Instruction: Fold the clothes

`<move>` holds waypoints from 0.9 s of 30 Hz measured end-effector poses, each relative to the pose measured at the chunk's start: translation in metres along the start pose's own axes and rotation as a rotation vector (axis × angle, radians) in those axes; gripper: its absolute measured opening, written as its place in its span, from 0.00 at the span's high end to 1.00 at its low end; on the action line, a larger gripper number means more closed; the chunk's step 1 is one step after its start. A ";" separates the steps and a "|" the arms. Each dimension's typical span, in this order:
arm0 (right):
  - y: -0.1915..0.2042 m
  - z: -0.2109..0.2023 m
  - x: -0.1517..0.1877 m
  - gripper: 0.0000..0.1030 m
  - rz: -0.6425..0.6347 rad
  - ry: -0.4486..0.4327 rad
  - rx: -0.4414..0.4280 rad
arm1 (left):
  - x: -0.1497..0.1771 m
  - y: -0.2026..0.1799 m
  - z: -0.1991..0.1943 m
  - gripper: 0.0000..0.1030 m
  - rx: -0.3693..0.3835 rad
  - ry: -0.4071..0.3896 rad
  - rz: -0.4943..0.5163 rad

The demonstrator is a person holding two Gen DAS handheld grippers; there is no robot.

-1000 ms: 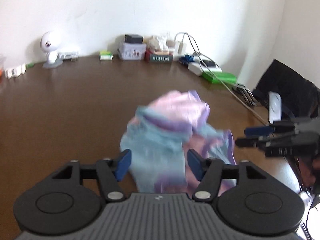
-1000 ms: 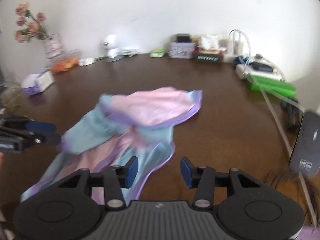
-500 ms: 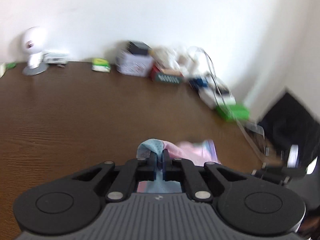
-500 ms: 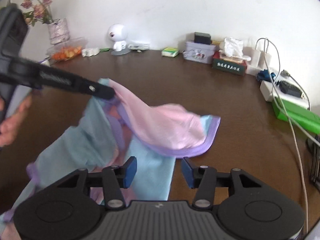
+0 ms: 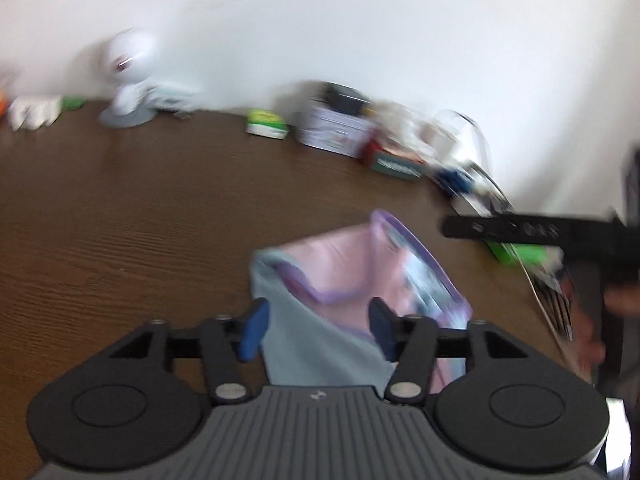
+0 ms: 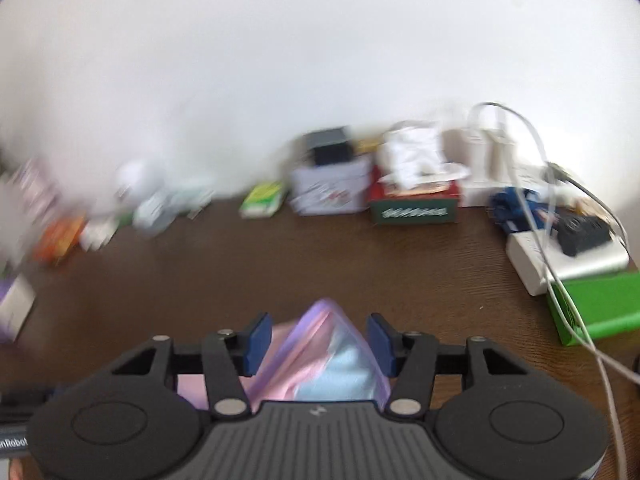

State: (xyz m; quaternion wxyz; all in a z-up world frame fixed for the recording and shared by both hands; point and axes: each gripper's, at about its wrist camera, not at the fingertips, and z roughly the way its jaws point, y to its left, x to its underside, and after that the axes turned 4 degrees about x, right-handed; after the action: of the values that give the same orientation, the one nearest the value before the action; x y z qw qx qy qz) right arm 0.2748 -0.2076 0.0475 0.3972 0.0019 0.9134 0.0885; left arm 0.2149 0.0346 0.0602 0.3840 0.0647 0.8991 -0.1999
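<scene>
Crumpled pink-and-blue garment [image 5: 340,280] with purple trim on brown table [image 5: 120,220], both grippers' jaws wide.

Only partial lettering "nRobot" on the black bar [image 6: 12,442] at the right-wrist view's left edge.

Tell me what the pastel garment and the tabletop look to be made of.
The garment looks like thin, soft fabric, matte to faintly sheeny: it creases and drapes in pink and pale blue panels with lilac binding. Blur hides the weave, so fibre is unclear. The table looks like dark brown wood or wood-grain laminate, with fine grain lines and a low sheen.
</scene>
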 end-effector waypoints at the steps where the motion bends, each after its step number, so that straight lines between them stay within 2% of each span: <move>1: 0.003 -0.005 0.008 0.46 -0.023 0.021 -0.009 | 0.008 -0.014 -0.003 0.28 0.009 0.017 0.062; 3: 0.009 -0.016 0.025 0.45 -0.070 0.063 -0.028 | 0.020 -0.039 0.003 0.28 0.015 0.055 0.162; 4: 0.012 -0.022 0.033 0.45 -0.094 0.084 -0.038 | 0.025 -0.048 0.010 0.35 0.007 0.068 0.200; 6: 0.019 -0.032 0.050 0.48 -0.141 0.125 -0.057 | 0.030 -0.058 0.025 0.66 -0.018 0.104 0.264; 7: 0.022 -0.038 0.059 0.54 -0.164 0.146 -0.066 | 0.030 -0.055 0.030 0.96 -0.018 0.130 0.260; 9: 0.024 -0.043 0.071 0.62 -0.176 0.164 -0.081 | 0.029 -0.042 0.029 0.98 -0.004 0.140 0.208; 10: 0.024 -0.044 0.076 0.70 -0.166 0.162 -0.086 | 0.028 -0.029 0.021 0.99 -0.009 0.126 0.169; 11: 0.024 -0.045 0.081 0.75 -0.158 0.159 -0.092 | 0.025 -0.017 0.012 0.99 -0.021 0.103 0.120; 12: 0.027 -0.047 0.084 0.97 -0.185 0.153 -0.097 | 0.023 -0.004 0.001 0.99 -0.035 0.079 0.069; 15: 0.026 -0.053 0.084 1.00 -0.172 0.102 -0.053 | 0.022 0.038 -0.027 0.99 -0.123 0.016 -0.109; 17: 0.020 -0.053 0.079 1.00 -0.144 0.083 -0.007 | 0.031 0.061 -0.038 0.98 -0.222 -0.036 -0.234; 19: 0.020 -0.063 0.081 0.94 -0.144 0.068 0.007 | 0.042 0.071 -0.053 0.92 -0.266 -0.057 -0.302; 21: 0.024 -0.081 0.087 0.88 -0.168 0.055 -0.007 | 0.052 0.063 -0.079 0.76 -0.253 -0.063 -0.285; 22: 0.026 -0.091 0.091 0.79 -0.180 0.049 -0.014 | 0.061 0.056 -0.093 0.57 -0.222 -0.072 -0.256; 23: 0.028 -0.100 0.095 0.72 -0.192 0.043 -0.023 | 0.071 0.046 -0.106 0.42 -0.184 -0.081 -0.222; 24: 0.031 -0.112 0.105 0.59 -0.197 0.049 -0.069 | 0.082 0.034 -0.113 0.39 -0.154 -0.071 -0.186; 25: 0.033 -0.124 0.115 0.54 -0.202 0.055 -0.115 | 0.093 0.019 -0.113 0.38 -0.128 -0.042 -0.143; 27: 0.039 -0.140 0.135 0.54 -0.216 0.082 -0.186 | 0.112 -0.006 -0.104 0.37 -0.101 0.020 -0.062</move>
State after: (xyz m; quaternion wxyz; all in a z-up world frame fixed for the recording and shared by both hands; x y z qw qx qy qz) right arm 0.0777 -0.1822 0.0496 0.3651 -0.1367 0.9117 0.1297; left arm 0.0660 0.0672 0.0465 0.3714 0.0194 0.9134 -0.1655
